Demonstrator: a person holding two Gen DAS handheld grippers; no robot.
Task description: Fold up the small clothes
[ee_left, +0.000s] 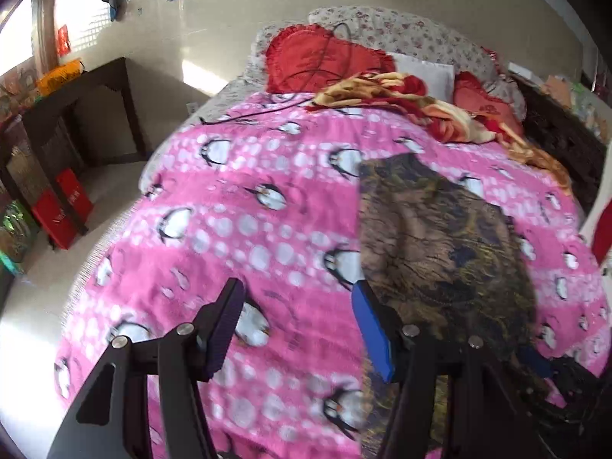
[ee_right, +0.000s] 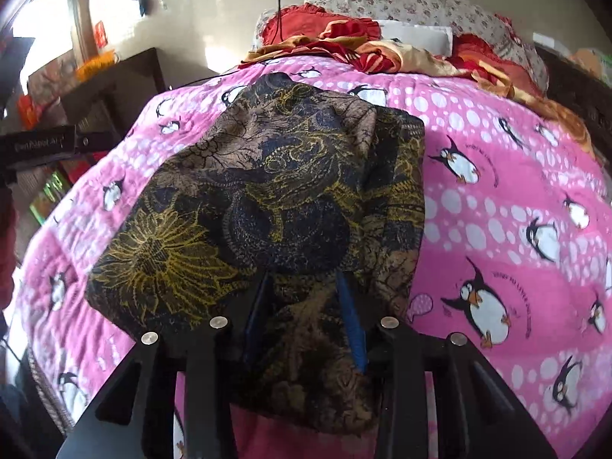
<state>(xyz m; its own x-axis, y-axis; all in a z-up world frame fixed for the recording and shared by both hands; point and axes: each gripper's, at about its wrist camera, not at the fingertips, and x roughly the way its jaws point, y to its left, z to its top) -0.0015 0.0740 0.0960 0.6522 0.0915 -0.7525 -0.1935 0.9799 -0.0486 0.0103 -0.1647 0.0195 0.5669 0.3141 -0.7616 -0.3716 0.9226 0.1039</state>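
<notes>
Room: we are over a bed (ee_left: pixel 267 401) covered by a pink penguin blanket (ee_left: pixel 229 210); red cushions (ee_left: pixel 313 57) and a crumpled red-and-gold cloth (ee_left: pixel 401 95) lie at the head, and a dark wooden cabinet (ee_left: pixel 95 114) stands against the wall beyond the bed's edge.

Garment: the one piece we see is a dark patterned cloth (ee_right: pixel 267 191), brown and black with yellow flower outlines. It lies on the blanket, toward the near side of the bed.

Garment's shape: in the right wrist view it has a fairly straight edge on the right and a rounded far end. It looks like one compact layer or more; we cannot tell how many folds it already carries.

Left gripper (ee_left: pixel 298 329): its jaws stand wide apart, holding nothing. It hovers over bare blanket just beside the cloth's left edge; the blue-padded finger (ee_left: pixel 373 336) sits at that edge.

Right gripper (ee_right: pixel 306 313): its fingers sit close together with the near part of the cloth bunched between them. We judge it to be pinching the fabric.

Progress: we judge the fold as under way, not finished. The cloth is spread and partly gathered, with no neat final packet visible.

Left to do: carry the held edge over, lay it flat, square it up.
</notes>
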